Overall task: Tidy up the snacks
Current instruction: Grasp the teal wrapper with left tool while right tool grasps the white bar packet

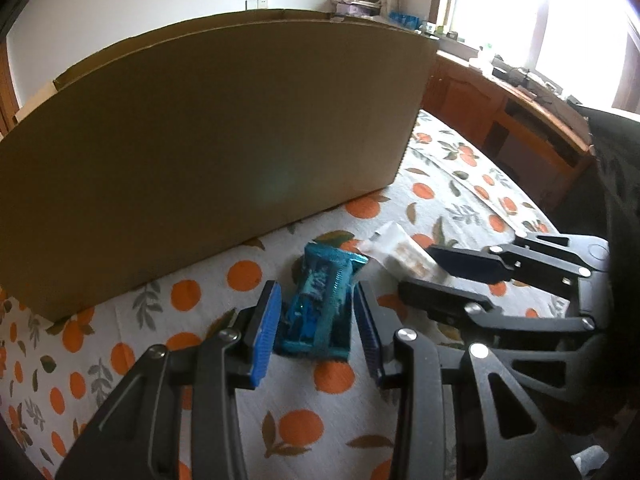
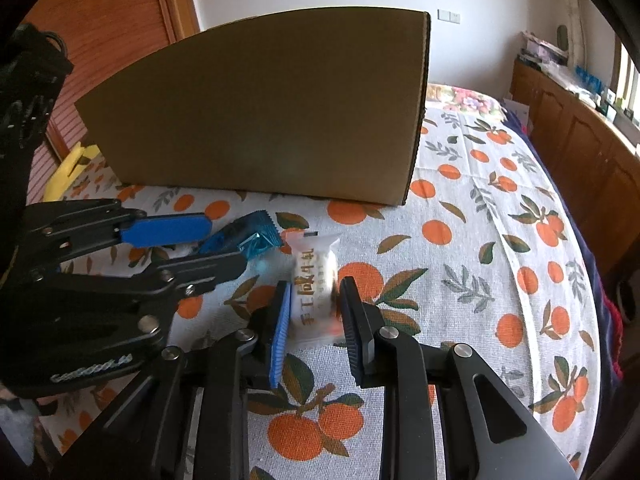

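Snacks lie side by side on the bed's orange-print cloth [image 2: 460,216], just in front of the closed side of the box [image 2: 272,108]. The right claw [image 2: 314,312] has closed on the white snack [image 2: 314,280], its pads pressing both long sides of the wrapper. The left claw [image 1: 316,316] stands partly open around the blue snack [image 1: 320,308]; the pads sit close to the crinkled foil, and I cannot tell whether they touch it yet.

The step in hand looks like a paired pick-up, with the box as the likely goal. To do it well, the left claw should close squarely across the blue packet's middle, not its serrated end, since the foil is slick and may twist out. The right grip sits low on the white packet, so a straight lift before any swing should keep it from pivoting. The two claws are near each other, so raising them one after the other, or spreading them apart as they rise, would avoid a knock. The box wall stands tall here; both packets must clear its top edge before release, and its opening is not visible from either view.
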`<state>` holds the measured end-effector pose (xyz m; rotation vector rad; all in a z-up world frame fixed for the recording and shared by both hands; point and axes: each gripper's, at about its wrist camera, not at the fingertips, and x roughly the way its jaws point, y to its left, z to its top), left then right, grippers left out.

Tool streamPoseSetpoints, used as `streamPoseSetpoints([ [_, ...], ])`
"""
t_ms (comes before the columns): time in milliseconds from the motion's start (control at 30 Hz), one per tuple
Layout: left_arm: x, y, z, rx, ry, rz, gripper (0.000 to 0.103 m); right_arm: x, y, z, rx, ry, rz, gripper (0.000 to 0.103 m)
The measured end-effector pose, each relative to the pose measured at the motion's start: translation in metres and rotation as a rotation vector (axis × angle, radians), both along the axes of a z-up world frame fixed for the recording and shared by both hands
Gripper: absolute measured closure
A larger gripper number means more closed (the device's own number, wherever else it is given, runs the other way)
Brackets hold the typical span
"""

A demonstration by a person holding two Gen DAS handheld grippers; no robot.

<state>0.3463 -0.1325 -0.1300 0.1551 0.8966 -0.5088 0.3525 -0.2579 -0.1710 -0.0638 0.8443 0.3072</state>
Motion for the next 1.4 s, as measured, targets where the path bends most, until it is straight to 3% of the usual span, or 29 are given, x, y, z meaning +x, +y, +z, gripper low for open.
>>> streamPoseSetpoints([
  [267,0.003,-0.008,-0.008,0.061,-0.053,0.01,0.06,0.001,0.001,-0.001,0.001,-0.003,-0.001,0.079],
  [400,0.005,-0.006,-0.009,0.055,-0.055,0.023,0.056,0.001,-0.001,-0.001,-0.002,-0.004,-0.001,0.079],
  [467,0.006,-0.004,-0.009,0.061,-0.054,0.037,0.049,0.002,-0.002,-0.001,-0.002,-0.004,-0.001,0.079],
  [533,0.01,0.002,-0.011,0.069,-0.044,0.089,0.027,0.001,-0.002,-0.001,0.003,-0.004,-0.002,0.079],
  [600,0.013,0.007,-0.012,0.071,-0.031,0.13,0.017,0.0,-0.002,0.0,0.002,-0.004,-0.002,0.079],
  [967,0.014,0.009,-0.014,0.071,-0.029,0.139,0.016,0.0,-0.002,0.0,0.0,-0.006,-0.002,0.079],
  [1067,0.009,0.007,-0.013,0.063,-0.036,0.106,0.026,0.001,-0.002,0.0,0.001,-0.005,-0.002,0.079],
  [1233,-0.005,-0.003,-0.009,0.071,-0.06,0.043,0.068,0.001,0.0,0.0,-0.009,-0.006,-0.002,0.079],
  [1400,-0.01,-0.001,-0.005,0.087,-0.048,0.057,0.079,-0.001,0.003,0.0,-0.012,-0.012,0.001,0.081],
])
